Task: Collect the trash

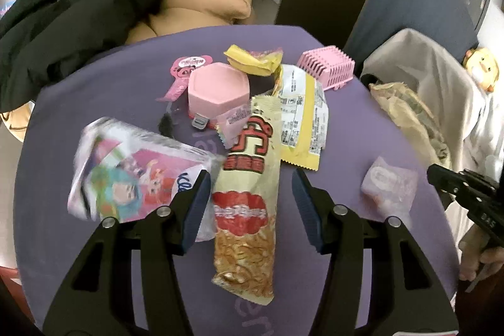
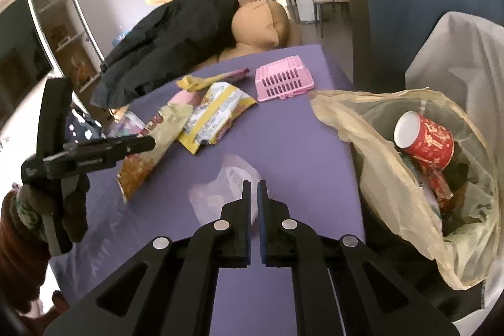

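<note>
The left gripper (image 1: 250,207) is spread wide over a purple table (image 1: 340,131), its fingers on either side of a long snack bag (image 1: 247,203) printed with large red Chinese characters and a picture of fried noodles; neither finger clearly touches it. Left of that lies a blurred tissue pack (image 1: 135,175) with cartoon figures and blue script starting "Kle". Beyond sit a pink hexagonal box (image 1: 219,90), a yellow wrapper (image 1: 302,122) covered in small print too fine to read, and a pink slatted basket (image 1: 326,66). A clear crumpled wrapper (image 1: 389,188) lies apart to the right.

The right gripper (image 2: 254,200) is pressed nearly together, holding nothing, just above that clear wrapper. Beside the table stands a trash bag (image 2: 362,147) with a red paper cup (image 2: 425,140) bearing gold Chinese writing inside
</note>
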